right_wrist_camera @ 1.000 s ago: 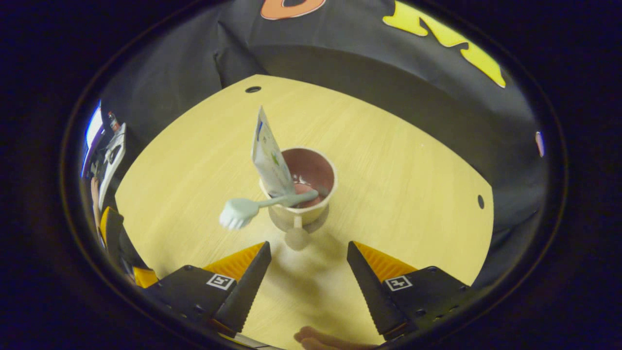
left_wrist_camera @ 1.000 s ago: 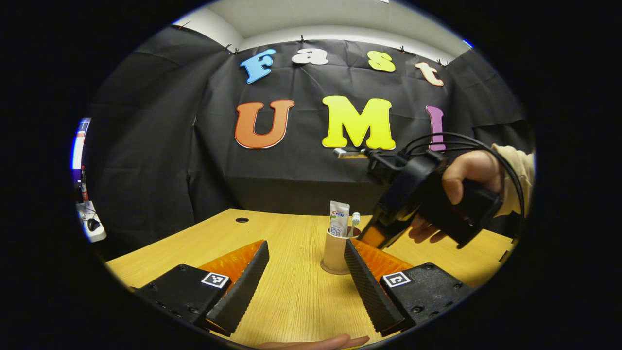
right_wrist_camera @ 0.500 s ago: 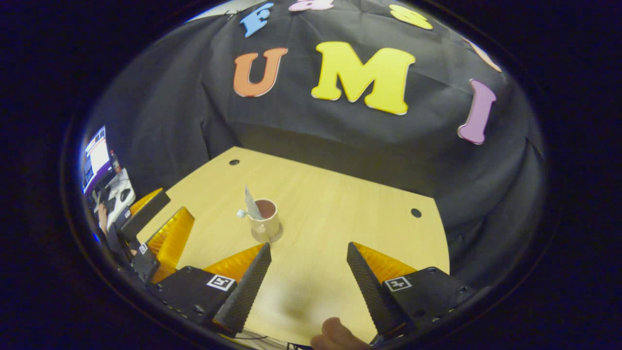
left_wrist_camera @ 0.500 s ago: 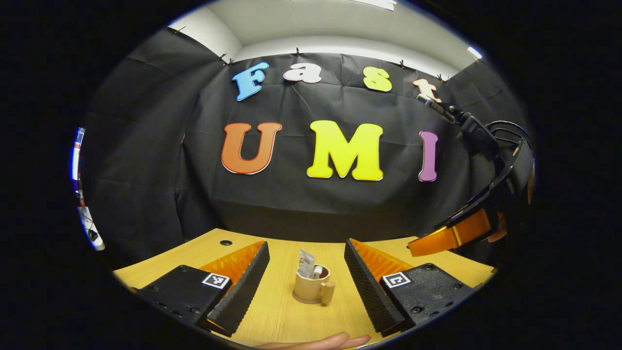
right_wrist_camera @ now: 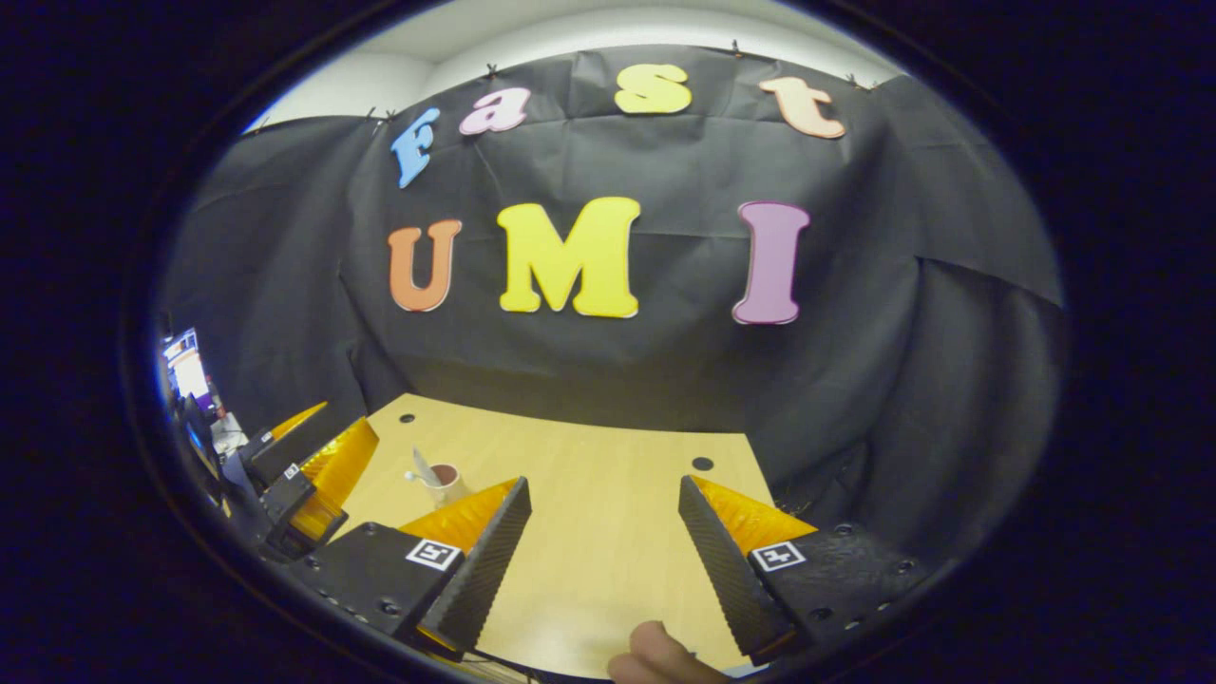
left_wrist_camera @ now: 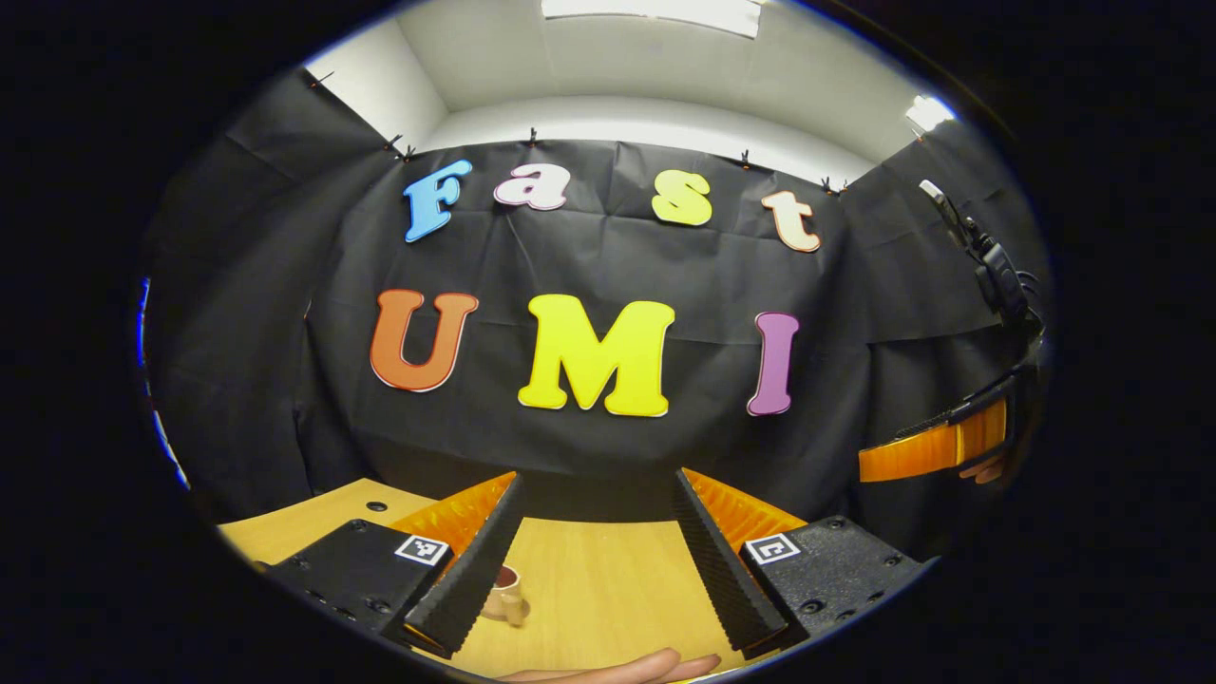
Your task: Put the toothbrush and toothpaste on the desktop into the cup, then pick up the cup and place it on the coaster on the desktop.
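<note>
On the desk, the cup stands far off at the left in the right gripper view, with the toothpaste and what looks like the toothbrush sticking out of it. Both tools have pulled back and up since a second ago. The left gripper and right gripper hang with fingers spread apart, holding nothing. In the left gripper view the cup peeks out beside the left finger.

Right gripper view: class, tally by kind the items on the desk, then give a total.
cup: 1
toothpaste tube: 1, standing in the cup
toothbrush: 1, in the cup, with its head over the rim
Total: 3
</note>
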